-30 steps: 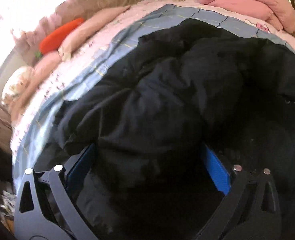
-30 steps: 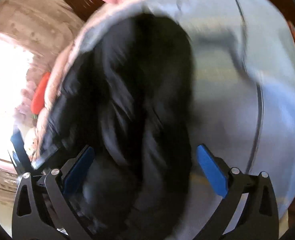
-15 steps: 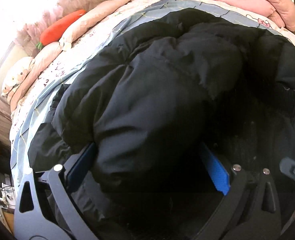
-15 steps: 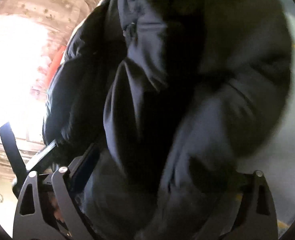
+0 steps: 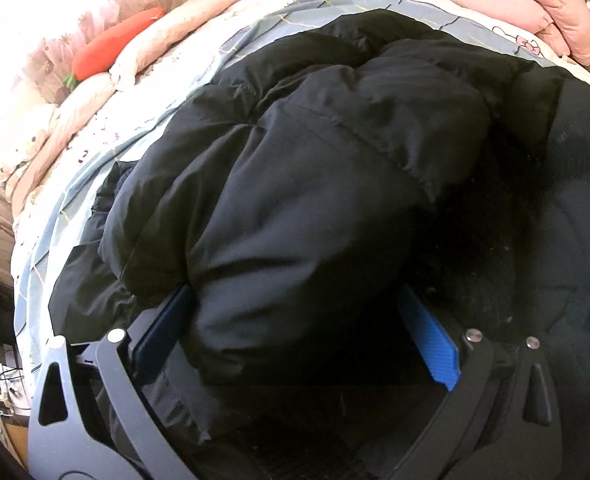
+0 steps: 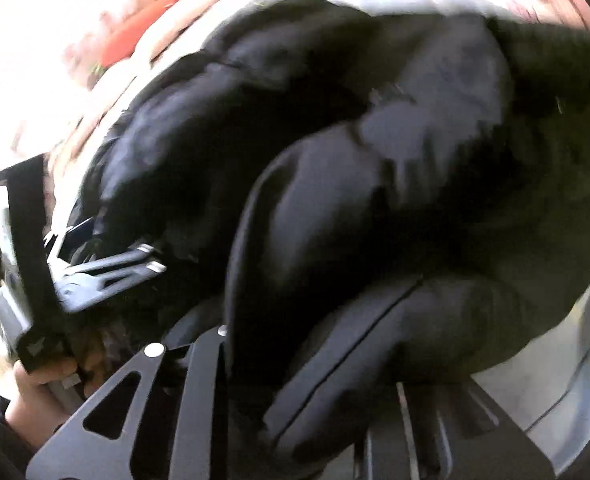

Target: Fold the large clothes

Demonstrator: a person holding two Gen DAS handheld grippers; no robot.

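Observation:
A big black puffer jacket lies bunched on the bed, and it also fills the right wrist view. My left gripper has its blue pads wide apart with a thick fold of the jacket bulging between them. My right gripper is pressed into the jacket; its fingers look close together around a fold, but the fabric hides the tips. The left gripper and the hand that holds it also show at the left of the right wrist view.
The bed has a light blue checked sheet. A folded pink quilt lies at the far right. An orange carrot-shaped pillow and pale pink bolsters line the far left edge by a bright window.
The right gripper swung from over the blue sheet onto the jacket, and its fingers have come together on a fold. The left gripper has lifted the jacket bulk slightly; its pads stay apart.

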